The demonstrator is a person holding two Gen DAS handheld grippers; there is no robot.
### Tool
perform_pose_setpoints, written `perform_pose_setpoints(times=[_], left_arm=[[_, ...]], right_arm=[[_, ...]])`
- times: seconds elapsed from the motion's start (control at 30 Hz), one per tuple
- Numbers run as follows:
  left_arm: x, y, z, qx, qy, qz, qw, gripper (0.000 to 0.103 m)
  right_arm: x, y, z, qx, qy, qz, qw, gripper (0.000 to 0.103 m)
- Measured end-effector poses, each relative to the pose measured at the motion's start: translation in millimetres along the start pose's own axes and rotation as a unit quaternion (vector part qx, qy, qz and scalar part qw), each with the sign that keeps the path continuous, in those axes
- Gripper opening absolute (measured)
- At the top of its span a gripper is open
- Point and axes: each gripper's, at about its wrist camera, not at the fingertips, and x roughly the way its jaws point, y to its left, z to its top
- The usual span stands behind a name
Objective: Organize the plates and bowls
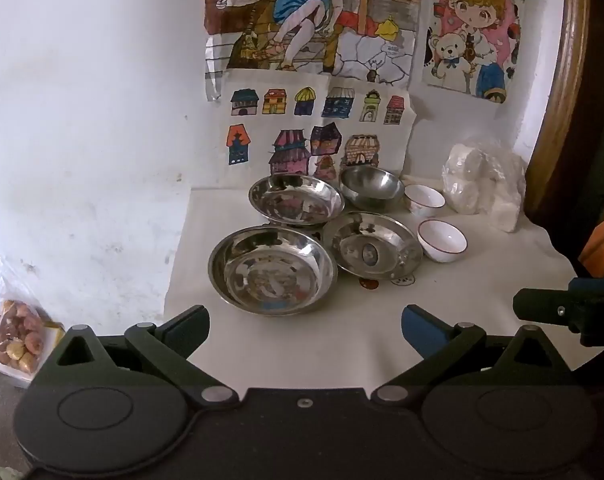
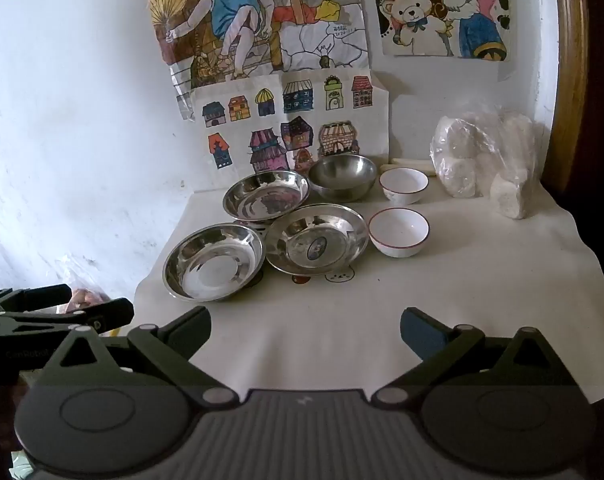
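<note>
Three shallow steel plates sit on the white-covered table (image 1: 302, 336): a near-left plate (image 1: 273, 270) (image 2: 214, 262), a near-right plate (image 1: 372, 249) (image 2: 317, 240) and a far plate (image 1: 296, 199) (image 2: 266, 195). Behind them stands a deep steel bowl (image 1: 371, 187) (image 2: 342, 177). Two white bowls with red rims stand to the right, one nearer (image 1: 442, 240) (image 2: 399, 232) and one farther (image 1: 424, 199) (image 2: 403, 185). My left gripper (image 1: 305, 324) is open and empty, short of the plates. My right gripper (image 2: 305, 326) is open and empty too.
A clear plastic bag of white lumps (image 1: 484, 184) (image 2: 488, 160) lies at the back right by a wooden frame (image 1: 562, 80). A bag of small fruit (image 1: 16, 338) sits low at the left. Drawings (image 1: 314, 128) cover the wall.
</note>
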Motion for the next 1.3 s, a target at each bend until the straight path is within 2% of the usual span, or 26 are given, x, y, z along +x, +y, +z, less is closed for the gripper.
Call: perform_pose_setpoints(times=[1.3], left_arm=[[5.7,4.5,-1.9,-0.003,0.002,-0.003,1.0,0.102]], right_arm=[[3.8,4.1,-2.0,0.0,0.003,-0.003,1.0,0.103]])
